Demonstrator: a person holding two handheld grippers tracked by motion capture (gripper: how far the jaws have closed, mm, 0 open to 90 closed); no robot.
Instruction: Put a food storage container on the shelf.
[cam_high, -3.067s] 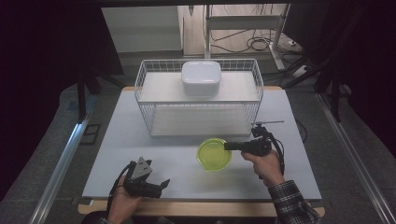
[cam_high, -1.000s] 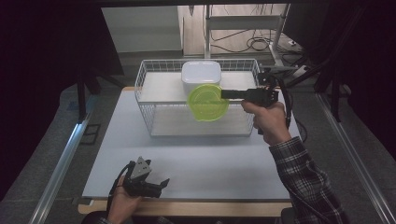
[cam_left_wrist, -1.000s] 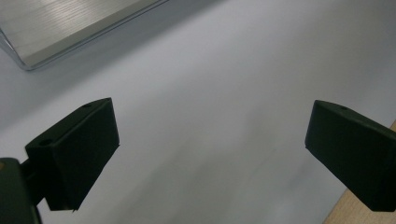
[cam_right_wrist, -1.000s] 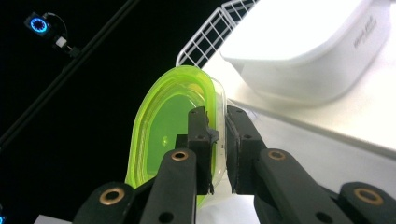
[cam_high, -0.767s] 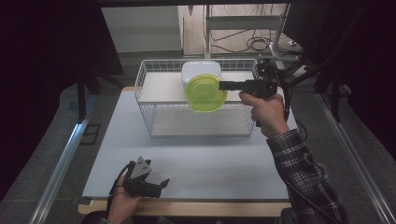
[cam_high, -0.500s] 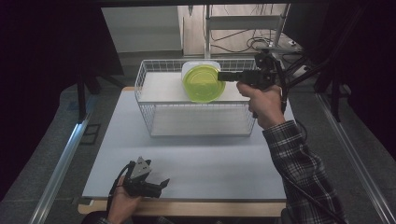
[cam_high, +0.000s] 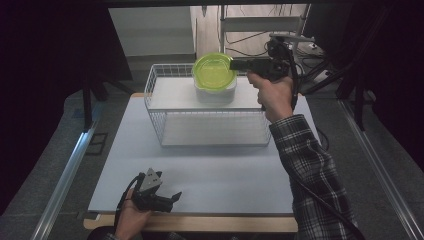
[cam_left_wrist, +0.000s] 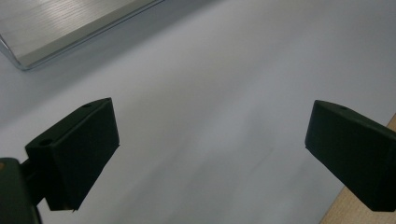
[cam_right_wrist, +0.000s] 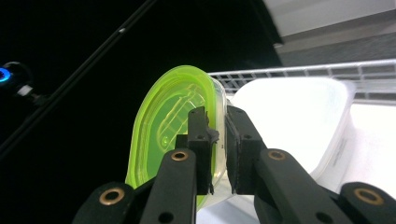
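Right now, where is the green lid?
In the high view, the green lid hangs over the white container on the wire rack, gripped by the right gripper.

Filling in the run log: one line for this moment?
right gripper: shut on green lid | lid: above white container in wire basket | left gripper: open, on table

A big white table stood in the middle, and a strip of light wood ran along its near edge. A white wire basket sat right on the far part of the table. Near the front left corner, the left gripper rested on the table top in a person's hand, with its two black jaws spread wide apart. The floor around the table was grey, and a metal rail ran along the left side.
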